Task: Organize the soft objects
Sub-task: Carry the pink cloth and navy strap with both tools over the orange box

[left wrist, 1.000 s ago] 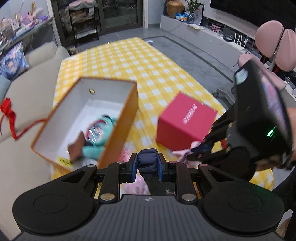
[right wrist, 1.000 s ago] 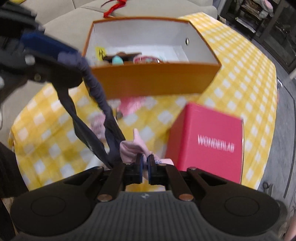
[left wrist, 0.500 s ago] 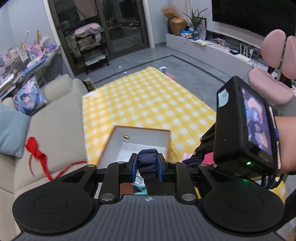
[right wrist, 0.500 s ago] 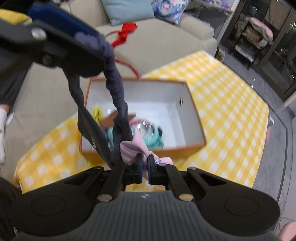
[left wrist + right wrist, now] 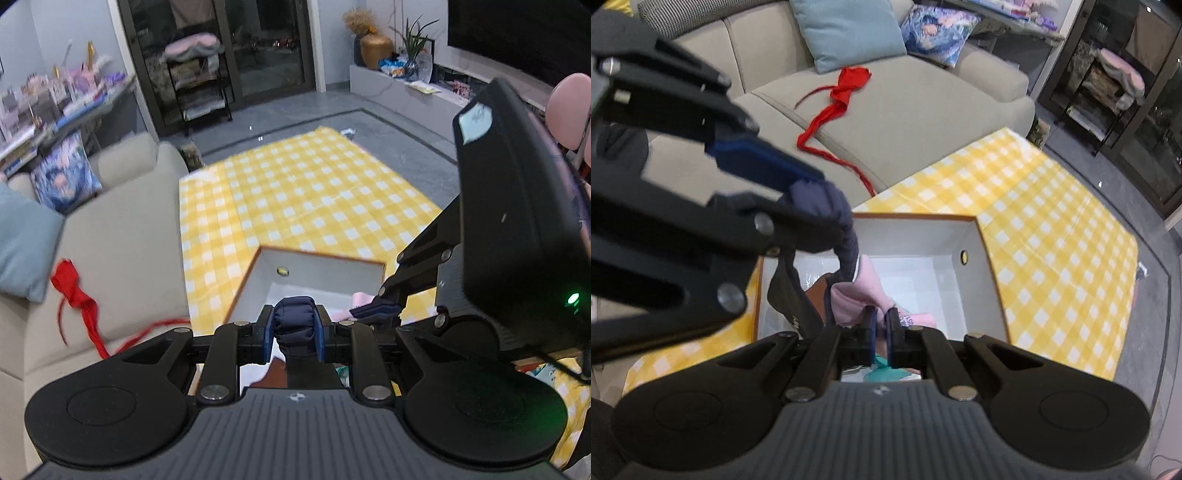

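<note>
A soft item with a navy padded strap (image 5: 295, 314) and a pink cloth part (image 5: 870, 291) hangs between my two grippers. My left gripper (image 5: 294, 325) is shut on the rolled navy strap. In the right wrist view the left gripper (image 5: 809, 199) shows at upper left, the strap (image 5: 847, 232) curving down from it. My right gripper (image 5: 881, 328) is shut on the pink cloth; in the left wrist view its fingertips (image 5: 384, 290) are at the right. Both hang over the open orange box (image 5: 984, 258), which holds a teal doll (image 5: 886, 373).
The box (image 5: 325, 258) stands on a yellow checked cloth (image 5: 295, 192). A beige sofa (image 5: 916, 107) beside it carries a red ribbon (image 5: 846, 88) and cushions (image 5: 849, 29). A shelf rack (image 5: 199, 85) and glass doors stand behind; a pink chair (image 5: 569, 107) is at right.
Both grippers have risen with the navy and pink item, from low beside a red box to above the orange box. The red box has left both views.
</note>
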